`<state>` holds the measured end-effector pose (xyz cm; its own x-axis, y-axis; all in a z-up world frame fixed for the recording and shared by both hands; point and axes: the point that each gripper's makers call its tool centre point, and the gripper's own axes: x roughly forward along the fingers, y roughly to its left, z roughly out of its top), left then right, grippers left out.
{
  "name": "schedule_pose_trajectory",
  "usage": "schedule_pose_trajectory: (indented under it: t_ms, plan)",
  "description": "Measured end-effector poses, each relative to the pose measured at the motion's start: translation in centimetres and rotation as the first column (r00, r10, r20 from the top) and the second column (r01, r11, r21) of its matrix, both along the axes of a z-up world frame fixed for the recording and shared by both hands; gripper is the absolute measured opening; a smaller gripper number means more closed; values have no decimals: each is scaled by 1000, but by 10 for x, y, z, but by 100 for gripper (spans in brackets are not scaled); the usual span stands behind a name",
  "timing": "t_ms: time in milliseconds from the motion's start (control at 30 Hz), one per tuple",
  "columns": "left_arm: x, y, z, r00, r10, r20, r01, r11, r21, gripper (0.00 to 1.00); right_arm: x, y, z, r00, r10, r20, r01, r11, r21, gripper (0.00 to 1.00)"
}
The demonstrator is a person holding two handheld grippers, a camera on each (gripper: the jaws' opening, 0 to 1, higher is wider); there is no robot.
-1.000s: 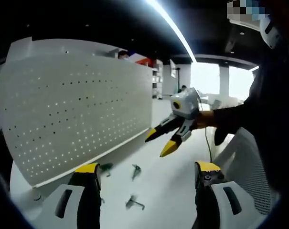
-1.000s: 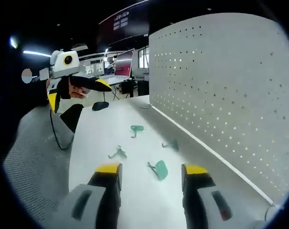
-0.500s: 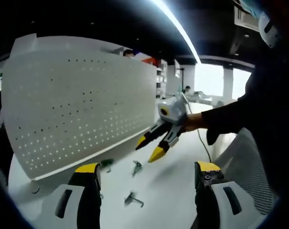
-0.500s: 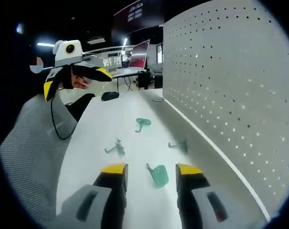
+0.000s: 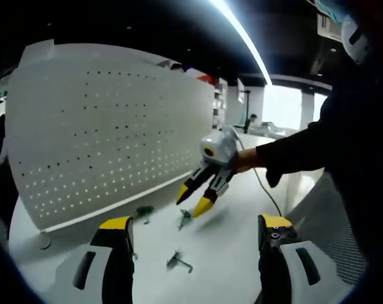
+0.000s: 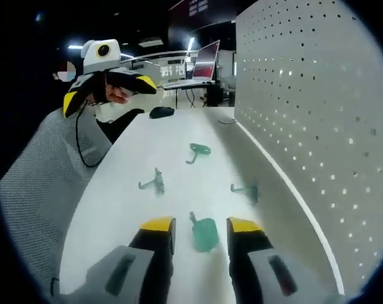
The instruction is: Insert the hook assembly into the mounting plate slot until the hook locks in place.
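white desk surface (image 6: 121, 202) running along a tall white perforated pegboard panel (image 5: 109, 136), which stands upright at the desk's far edge.

right gripper (image 6: 200, 226), yellow-tipped, low over the desk. jaws narrowed, still apart. a flat green plastic hook piece with a short stem (image 6: 204, 232) lies on the desk between the tips; whether the pads touch it, cannot tell. in the left gripper view the same gripper (image 5: 192, 199) hangs tilted down over the desk, held by a hand in a dark sleeve (image 5: 286, 152), tips just above a small green hook (image 5: 185, 218).

left gripper (image 5: 196, 228) jaws wide apart, nothing between them. in the right gripper view it (image 6: 109, 92) is held high, well clear of the desk, above a grey mesh chair back (image 6: 42, 183).

other pieces lying loose on the desk: a grey-green metal hook (image 6: 154, 182) left of centre, a green looped hook (image 6: 197, 151) further off, a dark grey hook (image 6: 247, 189) close to the pegboard's foot. none is in the pegboard. black computer mouse (image 6: 161, 112) at the far end.
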<state>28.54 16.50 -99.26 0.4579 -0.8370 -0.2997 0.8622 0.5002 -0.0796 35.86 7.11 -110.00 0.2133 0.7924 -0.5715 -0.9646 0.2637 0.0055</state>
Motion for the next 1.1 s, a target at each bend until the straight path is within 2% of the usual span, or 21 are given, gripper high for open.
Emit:
schedule_pose_trajectory:
  t_ms: [167, 433, 1100]
  plan:
    - [1, 1, -1, 1000, 6, -6, -6, 1000, 1, 82, -2, 3, -8, 999, 51, -3, -51, 998, -34, 27]
    - [4, 4, -1, 1000, 25, -8, -25, 1000, -1, 82, 0, 7, -14, 996, 85, 2, -85, 995, -45, 23]
    - [4, 3, 1, 1000, 26, -3, -26, 1000, -7, 81, -1, 8, -13, 994, 111, 7, -111, 992, -54, 15]
